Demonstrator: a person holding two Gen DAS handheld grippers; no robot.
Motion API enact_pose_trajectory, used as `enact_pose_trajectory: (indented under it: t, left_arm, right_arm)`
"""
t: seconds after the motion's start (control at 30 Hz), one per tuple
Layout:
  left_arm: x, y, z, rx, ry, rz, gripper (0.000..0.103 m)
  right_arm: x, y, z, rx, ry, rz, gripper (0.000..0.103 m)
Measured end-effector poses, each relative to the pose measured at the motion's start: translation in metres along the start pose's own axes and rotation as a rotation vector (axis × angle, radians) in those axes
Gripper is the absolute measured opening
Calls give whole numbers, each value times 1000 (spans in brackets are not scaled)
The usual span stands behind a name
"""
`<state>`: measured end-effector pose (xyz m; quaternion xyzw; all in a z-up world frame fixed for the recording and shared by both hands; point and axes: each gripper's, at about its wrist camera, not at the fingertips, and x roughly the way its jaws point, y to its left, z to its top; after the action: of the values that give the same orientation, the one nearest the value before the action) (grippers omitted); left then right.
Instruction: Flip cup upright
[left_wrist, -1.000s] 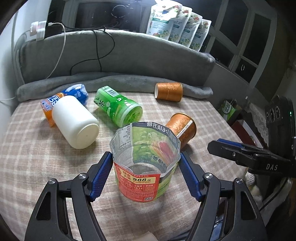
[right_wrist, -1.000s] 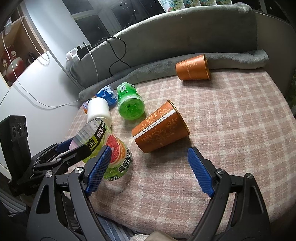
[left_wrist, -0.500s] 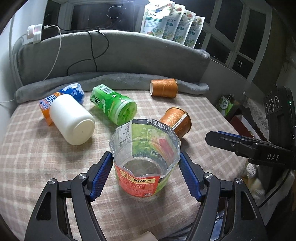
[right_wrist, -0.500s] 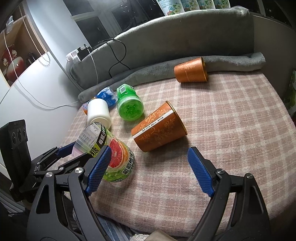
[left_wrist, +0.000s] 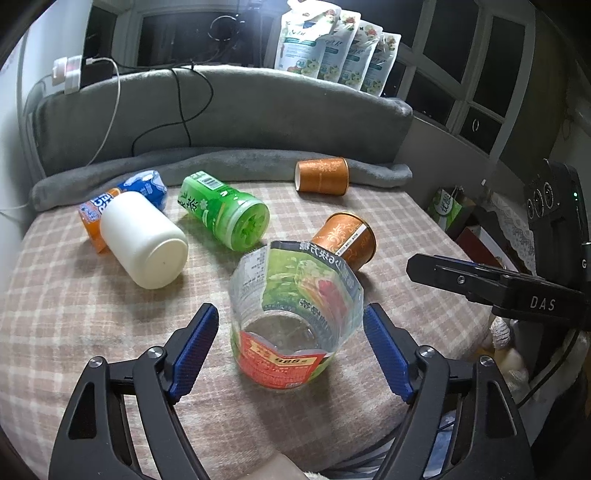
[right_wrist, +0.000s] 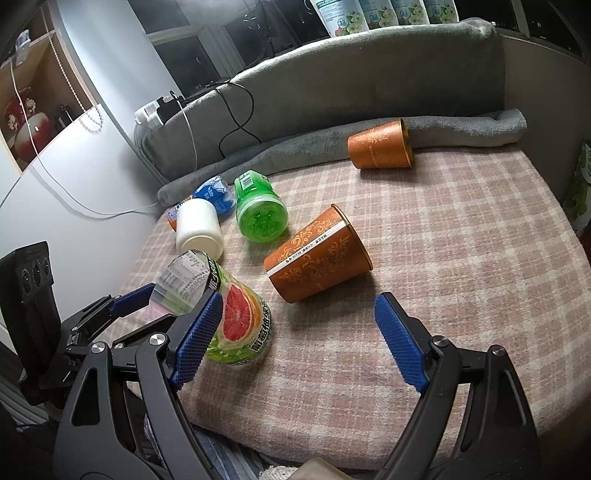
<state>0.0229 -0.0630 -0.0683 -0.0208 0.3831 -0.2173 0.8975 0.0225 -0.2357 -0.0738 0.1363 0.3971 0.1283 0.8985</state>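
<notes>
Both grippers seemingly level, fingers spread.

Black-framed left gripper, blue ribbed jaws, silver screws, apparently "DAS" lettering.

right tongs spread wide | orange cup on its side

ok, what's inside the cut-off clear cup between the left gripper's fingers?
Nothing visible: through the open top of the clear cup only its bare transparent bottom shows, sitting on the plaid blanket. The near inner wall is hidden behind the red label.
</notes>
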Motion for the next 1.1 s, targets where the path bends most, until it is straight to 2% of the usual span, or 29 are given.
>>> enact_pose_trajectory:
  t: [0.37, 0.6, 0.97, 1.1]
  left_arm:
    - [-21, -1, -2, 15, -52, 20, 81]
    - [-49, 3, -5, 19, -132, 55, 81]
    - [-89, 25, -3, -35, -345, 265, 81]
    - [-96, 26, -2, -37, -384, 316, 81]
  right_arm:
    - [-10, 6, 0, -24, -40, -14, 87]
    - [-19, 15, -1, -66, -94, -45, 87]
    - [-38, 38, -3, -178, -255, -192, 87]
    - [-44, 44, -4, -195, -310, -240, 87]
